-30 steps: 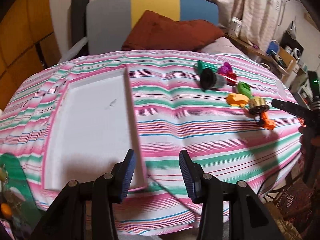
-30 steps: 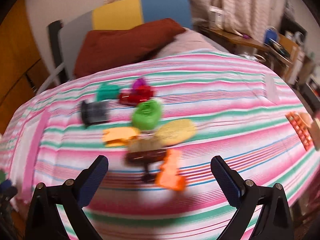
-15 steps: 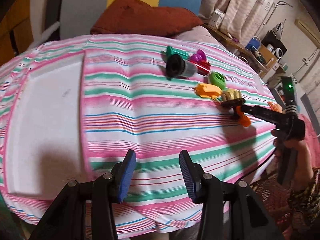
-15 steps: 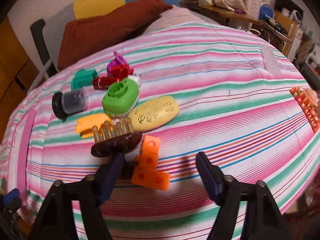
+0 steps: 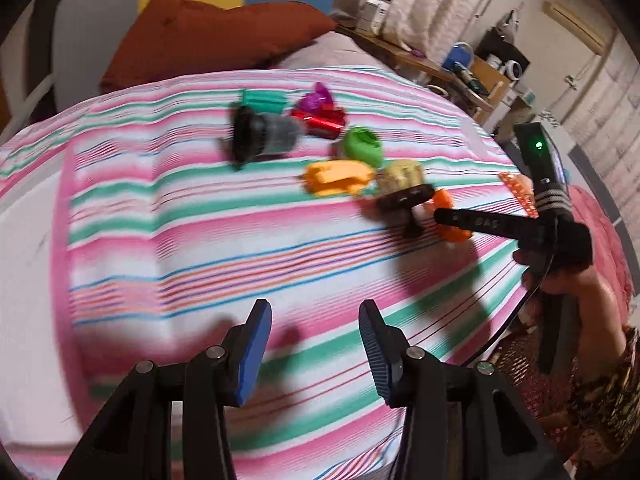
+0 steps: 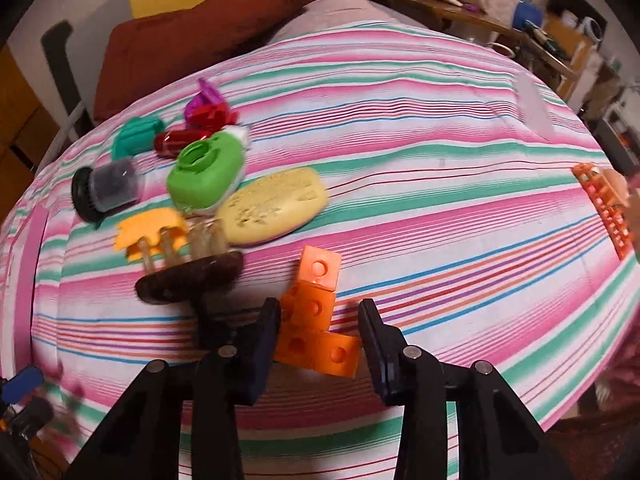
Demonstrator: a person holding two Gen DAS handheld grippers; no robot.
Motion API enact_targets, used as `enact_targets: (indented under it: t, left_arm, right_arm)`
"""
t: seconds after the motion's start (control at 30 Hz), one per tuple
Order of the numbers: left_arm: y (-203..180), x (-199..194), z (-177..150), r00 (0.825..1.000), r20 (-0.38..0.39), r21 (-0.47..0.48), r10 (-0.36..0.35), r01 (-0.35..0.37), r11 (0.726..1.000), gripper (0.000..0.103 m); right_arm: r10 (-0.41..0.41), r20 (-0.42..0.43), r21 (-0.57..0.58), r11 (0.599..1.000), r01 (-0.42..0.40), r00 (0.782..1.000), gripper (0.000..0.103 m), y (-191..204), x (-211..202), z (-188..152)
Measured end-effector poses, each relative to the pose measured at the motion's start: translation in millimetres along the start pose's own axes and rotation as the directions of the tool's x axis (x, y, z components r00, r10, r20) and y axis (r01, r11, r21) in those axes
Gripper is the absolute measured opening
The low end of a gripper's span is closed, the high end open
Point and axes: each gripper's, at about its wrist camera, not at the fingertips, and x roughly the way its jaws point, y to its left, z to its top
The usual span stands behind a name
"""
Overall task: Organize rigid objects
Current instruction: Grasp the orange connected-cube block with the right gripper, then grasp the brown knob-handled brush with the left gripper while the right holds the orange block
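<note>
**Sorting barely begun: first block about to be gripped**

The orange block piece (image 6: 316, 320) lies on the near edge of the striped cloth (image 6: 440, 160), between the fingers of the right gripper (image 6: 320, 334), which is partly open around it and not visibly clamped. Just beyond, the dark brush (image 6: 192, 280), yellow soap-like bar (image 6: 272, 208), green cap piece (image 6: 206, 174), black-lidded jar (image 6: 106, 188) and red tube (image 6: 180, 140) sit clustered, unsorted. The left gripper (image 5: 316, 344) hovers open, holding nothing. The white tray (image 5: 24, 280) at far left looks empty where visible.
</note>
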Motion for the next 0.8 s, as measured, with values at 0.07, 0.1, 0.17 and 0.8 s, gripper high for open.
enact_targets:
  t: [0.07,0.1,0.17,0.8]
  left_arm:
    - [-12,7,9,1.000,-0.002,0.011,-0.021,0.021,1.000,0.046]
    - [-17,11,13,1.000,-0.005,0.016,-0.024,0.024,1.000,0.046]
    - [-28,21,23,0.999,0.007,0.021,-0.034,0.034,0.999,0.045]
    - [-73,84,49,0.999,0.024,0.048,-0.046,0.045,0.998,0.046]
  right_arm:
    - [-0.031,-0.003,0.007,0.999,0.031,1.000,0.041,-5,1,1]
    - [-0.036,-0.007,0.013,0.999,0.036,0.999,0.041,-7,1,2]
    - [-0.042,-0.015,0.034,0.999,0.042,0.999,0.041,-13,2,2]
    - [-0.086,-0.028,0.113,0.990,0.089,0.996,0.041,-40,5,9]
